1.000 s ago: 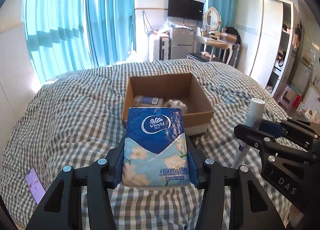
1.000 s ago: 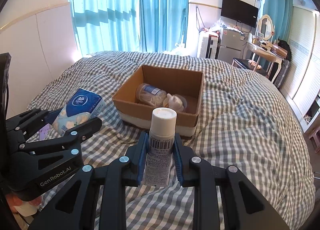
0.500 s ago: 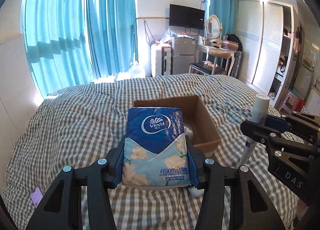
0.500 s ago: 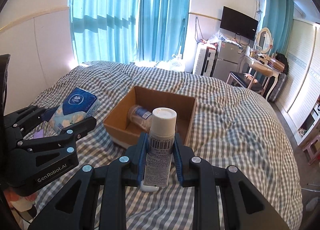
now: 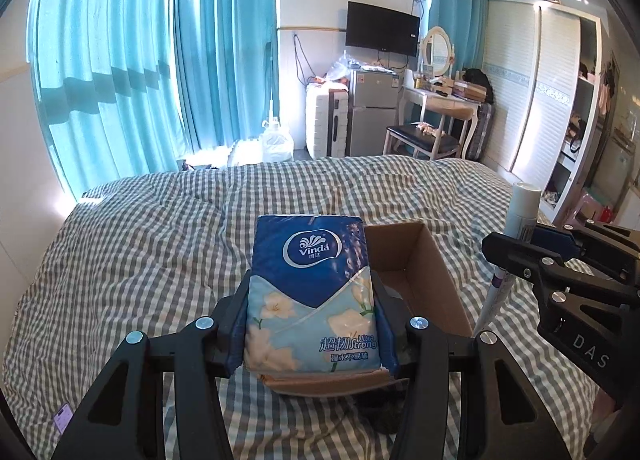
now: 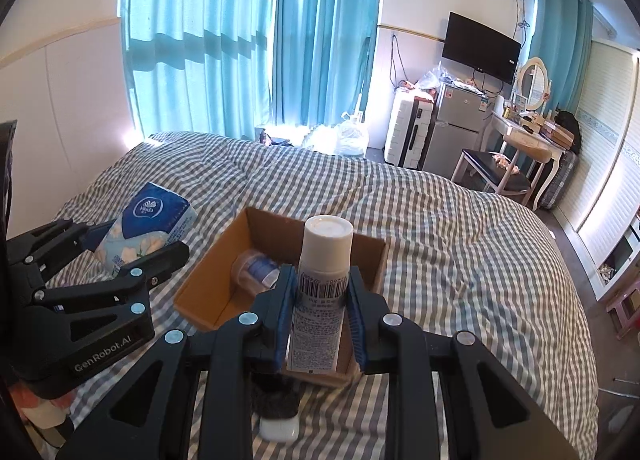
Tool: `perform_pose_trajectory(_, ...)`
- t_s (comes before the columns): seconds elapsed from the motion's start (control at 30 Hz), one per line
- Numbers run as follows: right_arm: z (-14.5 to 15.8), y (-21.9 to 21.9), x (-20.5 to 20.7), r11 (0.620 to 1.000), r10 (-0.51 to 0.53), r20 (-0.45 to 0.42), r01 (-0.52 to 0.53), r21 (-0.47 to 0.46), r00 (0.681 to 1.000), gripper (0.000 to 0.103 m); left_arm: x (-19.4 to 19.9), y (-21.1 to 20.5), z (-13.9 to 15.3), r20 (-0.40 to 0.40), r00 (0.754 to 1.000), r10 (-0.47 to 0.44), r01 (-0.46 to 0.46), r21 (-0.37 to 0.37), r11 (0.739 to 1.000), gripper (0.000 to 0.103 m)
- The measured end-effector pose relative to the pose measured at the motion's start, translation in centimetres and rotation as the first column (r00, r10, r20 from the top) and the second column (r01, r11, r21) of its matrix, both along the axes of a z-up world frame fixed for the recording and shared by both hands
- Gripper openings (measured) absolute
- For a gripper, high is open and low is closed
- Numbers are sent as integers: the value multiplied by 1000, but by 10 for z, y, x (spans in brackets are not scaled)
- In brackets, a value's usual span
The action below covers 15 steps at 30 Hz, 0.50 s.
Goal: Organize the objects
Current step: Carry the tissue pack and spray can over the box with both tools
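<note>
Our left gripper [image 5: 311, 324] clamps the blue floral tissue pack [image 5: 311, 292]; our right gripper [image 6: 320, 312] pinches the upright white spray can [image 6: 322, 292]. The open brown cardboard box [image 6: 208, 292] sits just ahead and below both, nearer the right.

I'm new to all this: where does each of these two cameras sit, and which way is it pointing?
Left wrist view: sits on the left gripper, looking forward along its fingers at the Vinda tissue pack it clamps; the right gripper shows at the right edge.
Right wrist view: sits on the right gripper, looking along its fingers at the white spray can it clamps; the left gripper shows at left.
Shared: the cardboard box on the checked bed, both grippers, both held items, and the blue curtains.
</note>
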State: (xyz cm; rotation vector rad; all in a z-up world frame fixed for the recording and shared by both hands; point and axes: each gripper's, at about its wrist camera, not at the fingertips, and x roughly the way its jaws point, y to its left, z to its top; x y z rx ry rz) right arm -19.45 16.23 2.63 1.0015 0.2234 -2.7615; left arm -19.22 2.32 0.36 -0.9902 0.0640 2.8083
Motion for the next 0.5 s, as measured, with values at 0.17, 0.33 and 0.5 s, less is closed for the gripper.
perform_pose_trajectory(0.17, -14, 1, -36, 1000, -2, 30, 2, -4, 1000, 24, -32, 6, -12, 24, 1000, 9, -8, -12, 1000, 52)
perform_pose_trajectory(0.33, -38, 2, -67, 1000, -4, 72, 4, -2, 997, 24, -60, 8, -30, 62, 998, 16, -15, -17, 1000, 52)
perform_pose_trajectory(0.5, -65, 1, -96, 1000, -11, 121, 10, 6, 993, 24, -84, 12, -53, 99, 995, 17, -16, -12, 1000, 53)
